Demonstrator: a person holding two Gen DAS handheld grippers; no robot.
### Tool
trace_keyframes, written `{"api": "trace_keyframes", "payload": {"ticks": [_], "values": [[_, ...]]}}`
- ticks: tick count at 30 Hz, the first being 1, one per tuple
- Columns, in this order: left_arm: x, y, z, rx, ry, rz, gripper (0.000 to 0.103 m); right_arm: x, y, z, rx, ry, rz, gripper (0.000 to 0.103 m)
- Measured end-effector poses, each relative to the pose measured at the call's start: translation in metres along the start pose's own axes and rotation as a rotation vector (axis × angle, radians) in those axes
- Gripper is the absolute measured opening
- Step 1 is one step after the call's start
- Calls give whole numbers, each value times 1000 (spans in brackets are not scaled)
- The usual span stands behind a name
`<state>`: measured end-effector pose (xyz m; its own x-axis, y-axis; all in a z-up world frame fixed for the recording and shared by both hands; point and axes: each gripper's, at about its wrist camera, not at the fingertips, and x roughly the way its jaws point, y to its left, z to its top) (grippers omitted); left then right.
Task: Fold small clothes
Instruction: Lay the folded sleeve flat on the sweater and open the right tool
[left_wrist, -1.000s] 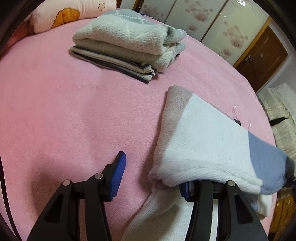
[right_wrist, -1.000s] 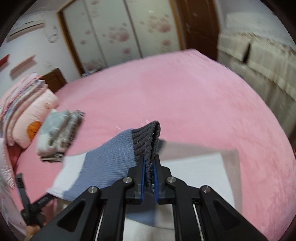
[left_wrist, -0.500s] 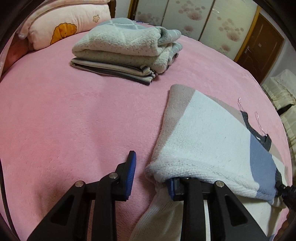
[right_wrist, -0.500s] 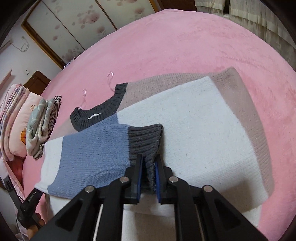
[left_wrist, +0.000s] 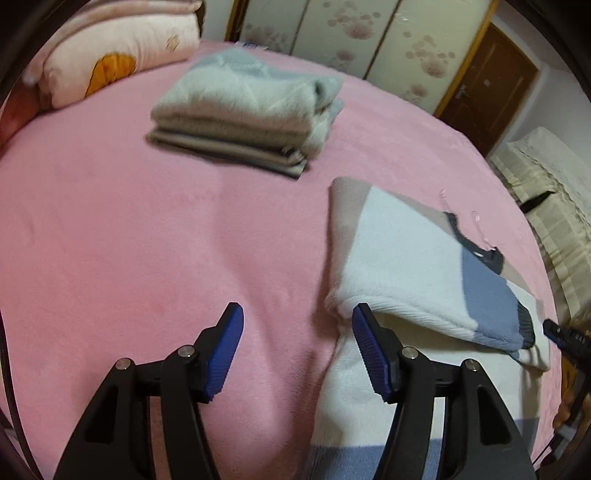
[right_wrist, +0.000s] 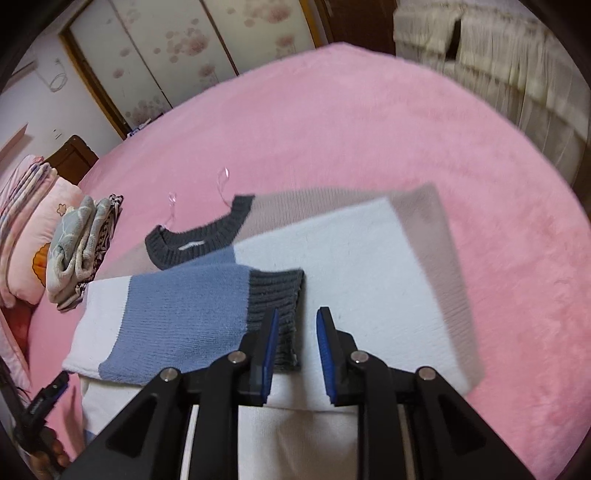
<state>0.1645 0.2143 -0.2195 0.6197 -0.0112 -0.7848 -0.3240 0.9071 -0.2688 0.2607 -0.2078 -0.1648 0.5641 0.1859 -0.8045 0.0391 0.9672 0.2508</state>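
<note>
Sleeve-fold step closing: sweater (right_wrist: 332, 280) lay on the pink bed (right_wrist: 369, 129), sleeve (right_wrist: 177, 314) across its body; left gripper (left_wrist: 297, 325) and right gripper (right_wrist: 295, 325), jaws just opening, held nothing; next move probably needs a fresh edge grip.

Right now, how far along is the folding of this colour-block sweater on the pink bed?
Done: a folded stack sits near the pillow, and the sweater has its blue sleeve laid across the body. In hand: nothing; the right claw and the left claw have just been opening, both clear of the knit. Left: the near sleeve and the final folds, then probably stacking.
</note>
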Motion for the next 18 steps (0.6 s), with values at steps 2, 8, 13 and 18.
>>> {"api": "trace_keyframes", "payload": {"ticks": [2,8,13,18], "values": [[-6,-5,3,17,-15,4,61,-7,6,1,-18,-16,3,21],[1,-33,13,52,-20,-42,61,-13,40,-5,-109,-38,52,21],[25,-67,14,109,-4,-52,61,4,65,-19,-190,-2,59,21],[62,-66,6,142,81,86,59,33,55,-32,-203,66,-29,16]]}}
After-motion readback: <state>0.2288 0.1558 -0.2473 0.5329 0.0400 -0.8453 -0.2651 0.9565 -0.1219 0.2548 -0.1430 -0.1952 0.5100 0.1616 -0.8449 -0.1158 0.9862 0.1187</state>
